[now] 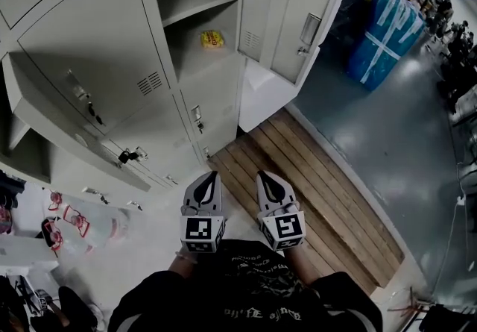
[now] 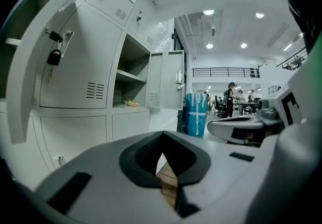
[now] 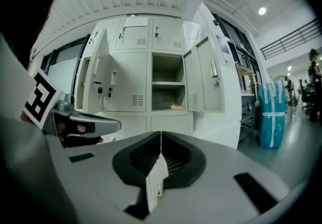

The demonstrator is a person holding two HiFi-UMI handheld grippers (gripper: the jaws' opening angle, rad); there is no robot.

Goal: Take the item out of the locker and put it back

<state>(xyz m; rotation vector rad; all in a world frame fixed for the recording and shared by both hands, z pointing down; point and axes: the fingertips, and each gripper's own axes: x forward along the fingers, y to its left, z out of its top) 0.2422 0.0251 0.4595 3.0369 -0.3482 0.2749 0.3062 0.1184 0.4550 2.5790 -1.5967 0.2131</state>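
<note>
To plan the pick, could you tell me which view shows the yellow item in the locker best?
The head view: the yellow item appears largest and unobstructed on the open shelf. Both gripper views show only a tiny distant speck.

Holds a small yellow packet point(image 1: 212, 39) on the lower shelf point(image 1: 192, 59) of the open locker point(image 1: 216, 110) compartment, right of middle. Below, carries a wooden plank platform point(image 1: 320, 189) against the locker's foot and, on glossy grey floor point(image 1: 387, 136), a blue wrapped bundle point(image 1: 387, 32) upright.
</note>
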